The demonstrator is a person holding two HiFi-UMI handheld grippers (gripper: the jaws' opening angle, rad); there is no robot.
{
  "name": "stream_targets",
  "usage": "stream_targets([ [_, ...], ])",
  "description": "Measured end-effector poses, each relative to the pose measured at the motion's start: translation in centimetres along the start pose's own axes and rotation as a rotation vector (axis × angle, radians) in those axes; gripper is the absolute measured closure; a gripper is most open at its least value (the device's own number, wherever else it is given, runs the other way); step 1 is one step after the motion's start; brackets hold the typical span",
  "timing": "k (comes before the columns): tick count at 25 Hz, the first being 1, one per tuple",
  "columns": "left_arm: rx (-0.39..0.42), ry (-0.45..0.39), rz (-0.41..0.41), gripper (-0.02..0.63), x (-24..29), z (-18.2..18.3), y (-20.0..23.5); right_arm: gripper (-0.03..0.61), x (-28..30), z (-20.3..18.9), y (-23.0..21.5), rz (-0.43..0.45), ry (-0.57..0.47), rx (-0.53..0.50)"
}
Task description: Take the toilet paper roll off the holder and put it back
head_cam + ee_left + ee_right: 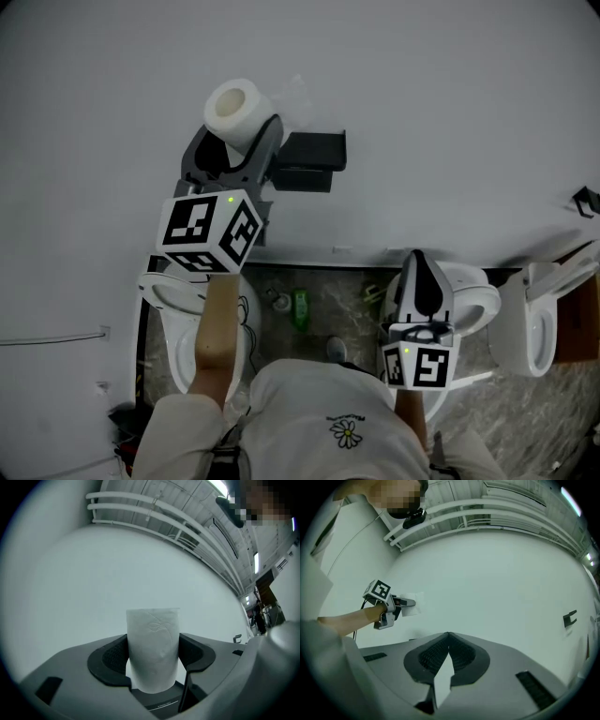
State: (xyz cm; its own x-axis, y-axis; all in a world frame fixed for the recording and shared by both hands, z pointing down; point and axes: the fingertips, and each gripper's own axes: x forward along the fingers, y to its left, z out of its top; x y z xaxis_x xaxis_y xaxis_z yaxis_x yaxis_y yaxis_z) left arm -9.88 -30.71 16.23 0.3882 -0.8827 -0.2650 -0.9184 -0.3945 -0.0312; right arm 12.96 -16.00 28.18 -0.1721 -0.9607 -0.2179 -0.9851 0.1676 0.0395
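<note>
Left claw (246, 139): clamped on toilet paper roll (232, 106), jaws wide | roll: off black holder (309, 159), which sits at its 4 o'clock; bare wall (441, 112) all round | right claw (449, 638): pads together, empty | holder shows in head view, not in left gripper view.

Between white toilets (473, 298) — green bottle (300, 309) on the floor (361, 292)

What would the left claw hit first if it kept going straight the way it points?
Probably the white wall: the left claw, shut on the toilet paper roll, faces it squarely. The black holder sits off to its right in the head view. Depth is unclear.
</note>
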Motion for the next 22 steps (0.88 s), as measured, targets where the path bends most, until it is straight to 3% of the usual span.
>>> stream_targets([
  [7,-0.026,0.128,-0.08,0.293,4.7,-5.7,0.3,0.568,-0.8,-0.6,-1.6,-0.049,0.025,-0.013],
  [14,0.016,0.242,-0.057,0.293,6.4,-11.1,1.5,0.569,-1.0,-2.3,-2.8,-0.082,0.097,0.001],
  [22,0.019,0.296,-0.058,0.293,7.0,-13.8,2.5,0.569,0.2,-3.2,-2.3,-0.052,0.101,0.001],
])
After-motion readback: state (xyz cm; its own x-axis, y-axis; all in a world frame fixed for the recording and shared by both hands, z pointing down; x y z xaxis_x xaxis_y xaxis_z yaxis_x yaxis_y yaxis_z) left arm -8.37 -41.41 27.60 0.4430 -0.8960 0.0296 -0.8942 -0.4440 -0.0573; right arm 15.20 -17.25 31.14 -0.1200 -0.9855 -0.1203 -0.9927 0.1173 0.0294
